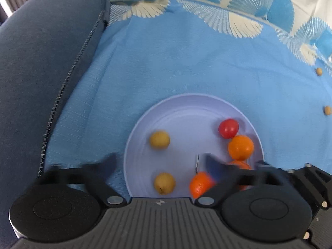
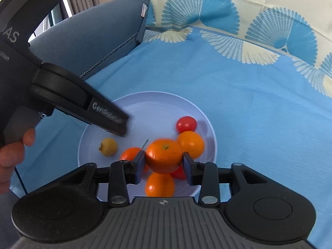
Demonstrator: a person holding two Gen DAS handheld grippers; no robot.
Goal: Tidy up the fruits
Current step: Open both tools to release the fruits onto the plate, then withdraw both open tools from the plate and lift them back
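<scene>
A pale lilac plate point(image 1: 182, 112) point(image 2: 145, 101) lies on the blue cloth. It holds two yellow-brown longans point(image 1: 159, 139), a red cherry tomato point(image 1: 228, 128) point(image 2: 186, 123) and several mandarins point(image 1: 240, 147) point(image 2: 192, 144). My right gripper point(image 2: 164, 164) is shut on a mandarin point(image 2: 164, 155) just above the plate. My left gripper point(image 1: 159, 164) is open and empty, its fingers blurred, low over the plate's near edge. It also shows in the right wrist view point(image 2: 110, 120) at the plate's left side. One longan point(image 2: 108, 146) shows there.
A blue-grey cushion with a zip point(image 1: 41, 72) point(image 2: 93, 37) lies to the left. The blue cloth point(image 1: 186, 62) has a cream and blue fan pattern at the back. Two small longans point(image 1: 327, 110) lie loose on the cloth at the right.
</scene>
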